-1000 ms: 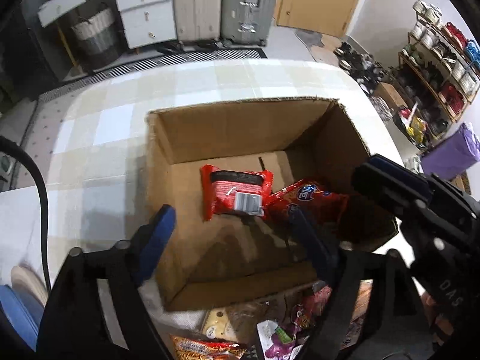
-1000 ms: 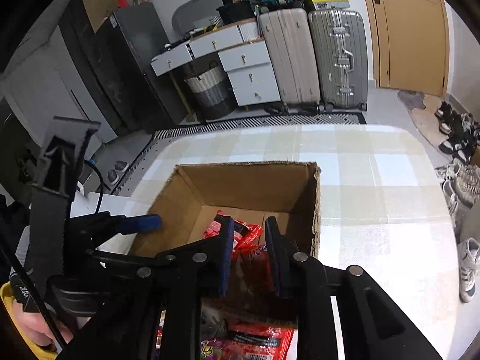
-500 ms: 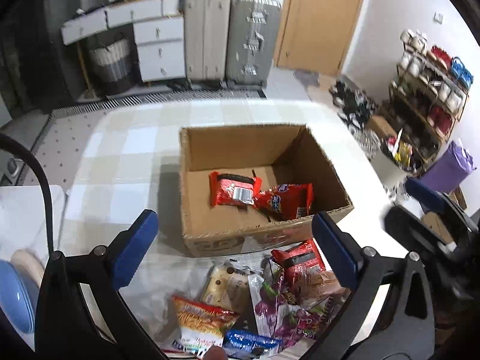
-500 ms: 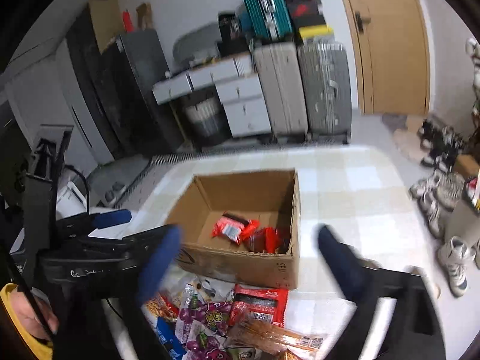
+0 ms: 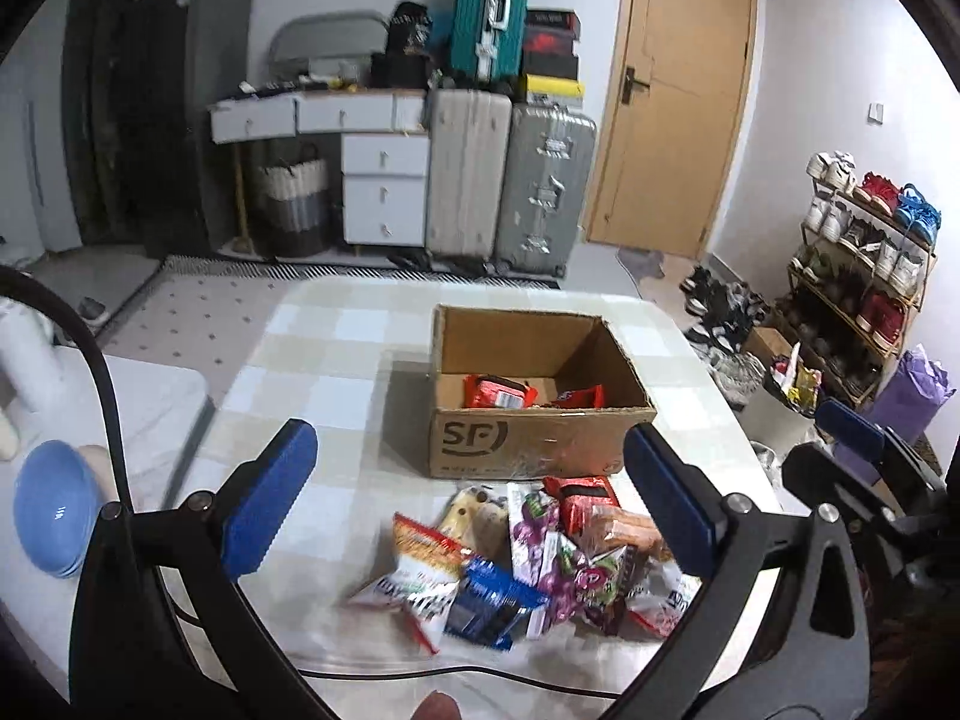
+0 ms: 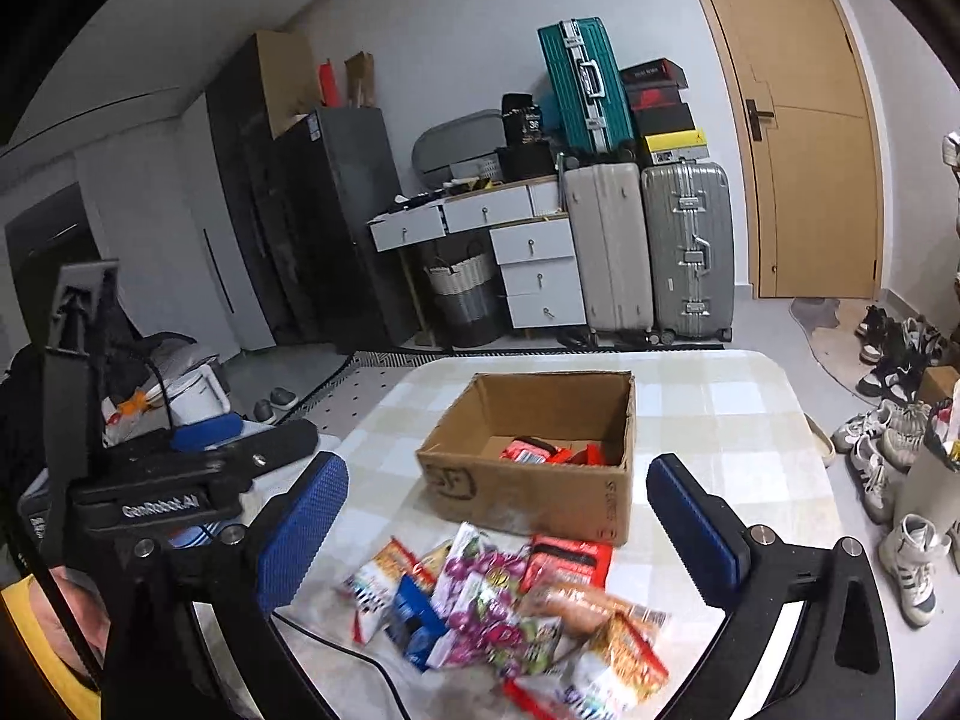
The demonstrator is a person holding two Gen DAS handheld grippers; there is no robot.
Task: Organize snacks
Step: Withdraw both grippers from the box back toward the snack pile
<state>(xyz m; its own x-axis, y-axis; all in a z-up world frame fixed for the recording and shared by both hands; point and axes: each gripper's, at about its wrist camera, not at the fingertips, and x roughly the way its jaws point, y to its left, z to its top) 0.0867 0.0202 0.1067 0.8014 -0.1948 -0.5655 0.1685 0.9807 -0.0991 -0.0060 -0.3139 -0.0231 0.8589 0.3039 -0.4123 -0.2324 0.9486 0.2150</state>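
An open cardboard box (image 5: 540, 444) stands on the checked table (image 5: 336, 360), also seen in the right wrist view (image 6: 528, 498). Two red packets (image 5: 498, 393) lie inside it. A pile of mixed snack packets (image 5: 528, 552) lies loose in front of the box, blurred in the right wrist view (image 6: 498, 600). My left gripper (image 5: 469, 450) hangs open and empty above the pile, short of the box. My right gripper (image 6: 498, 480) is also wide open and empty, held to the right of the left one. Its blue pad (image 5: 852, 438) shows at the right edge.
A blue bowl (image 5: 57, 516) sits at the left. A black cable (image 5: 420, 672) crosses the table's near edge. Suitcases (image 5: 516, 180) and white drawers (image 5: 384, 192) line the back wall by a door. A shoe rack (image 5: 864, 276) stands at the right.
Both grippers drew back and up from over the box to above the loose pile. The right jaws went from nearly shut to wide open, and the left jaws widened. The red packets stay in the box.
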